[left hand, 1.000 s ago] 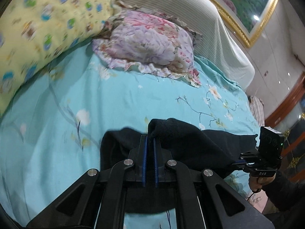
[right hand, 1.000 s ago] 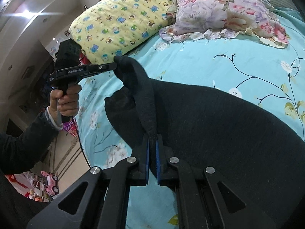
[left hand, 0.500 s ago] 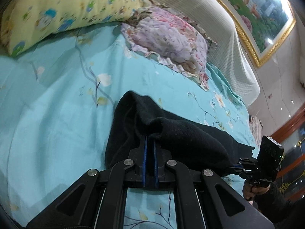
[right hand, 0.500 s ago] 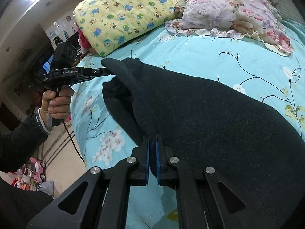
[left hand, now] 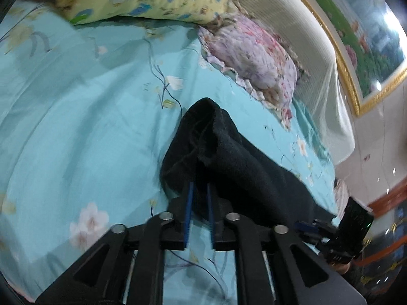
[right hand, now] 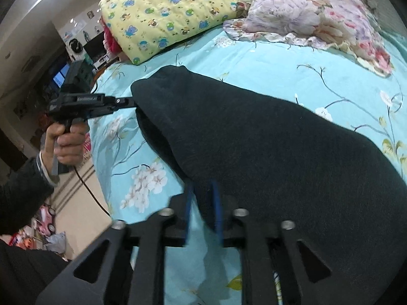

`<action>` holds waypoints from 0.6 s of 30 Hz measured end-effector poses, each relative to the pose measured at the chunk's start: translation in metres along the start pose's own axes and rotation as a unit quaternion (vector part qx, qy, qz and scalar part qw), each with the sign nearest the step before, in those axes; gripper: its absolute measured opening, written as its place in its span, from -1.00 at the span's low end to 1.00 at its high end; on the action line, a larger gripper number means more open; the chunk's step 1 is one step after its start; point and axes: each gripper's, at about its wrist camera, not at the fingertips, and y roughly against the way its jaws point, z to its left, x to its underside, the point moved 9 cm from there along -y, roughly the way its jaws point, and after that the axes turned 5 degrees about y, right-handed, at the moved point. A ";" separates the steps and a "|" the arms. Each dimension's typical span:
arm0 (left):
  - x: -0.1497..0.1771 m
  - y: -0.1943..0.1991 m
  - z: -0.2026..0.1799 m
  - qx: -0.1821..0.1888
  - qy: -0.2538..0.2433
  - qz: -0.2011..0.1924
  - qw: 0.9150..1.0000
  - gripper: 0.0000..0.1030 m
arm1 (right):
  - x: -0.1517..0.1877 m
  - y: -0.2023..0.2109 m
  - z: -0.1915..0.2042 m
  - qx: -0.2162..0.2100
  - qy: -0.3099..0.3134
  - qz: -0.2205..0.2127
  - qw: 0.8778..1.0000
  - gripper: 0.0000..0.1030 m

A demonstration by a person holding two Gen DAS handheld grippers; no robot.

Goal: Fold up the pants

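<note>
Black pants (right hand: 267, 147) lie across the turquoise flowered bedsheet (left hand: 76, 132), doubled over on themselves: one layer sits on another, with a rounded fold at the end toward the yellow pillow (right hand: 165, 15). So at least one fold looks laid down. Whether legs were first brought together cannot be told; the fabric is too dark to read seams. Judged remaining: release, smooth, likely one more fold to make a compact stack.

Left gripper (left hand: 199, 195): jaws opening, a narrow gap between the blue pads. The fold's thick edge sits in that gap, cloth slack, pads seemingly no longer pinching. It points downward at the bed, low over the sheet. In the right view it enters from the side, held by a hand (right hand: 66, 142) in a dark sleeve, its tips buried in the pants' corner.

Right gripper (right hand: 203, 198): jaws opening too, wider gap (pads blurred by motion). The near edge of the pants lies between them, apparently let go. It is angled down as well, close over the cloth.

Pink floral pillow (left hand: 254, 58) is well clear of the work.
</note>
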 end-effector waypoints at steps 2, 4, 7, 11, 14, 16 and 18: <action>0.003 0.007 0.000 -0.001 0.014 -0.007 1.000 -0.46 | 0.001 0.002 0.002 -0.005 -0.003 -0.005 1.000 -0.15; 0.007 0.012 -0.001 -0.007 0.027 -0.010 1.000 -0.22 | 0.000 0.005 0.004 -0.006 -0.001 -0.009 1.000 -0.15; 0.010 0.017 -0.006 -0.011 0.039 -0.015 0.999 -0.16 | -0.001 0.008 0.003 -0.010 -0.010 -0.016 1.000 -0.15; 0.012 0.020 -0.015 -0.016 0.055 -0.017 0.998 0.02 | -0.007 0.015 -0.003 -0.014 -0.029 -0.032 0.999 -0.15; 0.011 0.016 -0.020 -0.036 0.060 -0.011 0.997 0.27 | -0.014 0.021 -0.011 -0.013 -0.045 -0.045 0.998 -0.15; 0.011 0.013 -0.025 -0.046 0.067 -0.011 0.997 0.29 | -0.020 0.027 -0.018 -0.011 -0.056 -0.056 0.997 -0.15; 0.011 0.008 -0.028 -0.072 0.069 -0.007 0.995 0.47 | -0.028 0.033 -0.026 -0.009 -0.068 -0.068 0.995 -0.15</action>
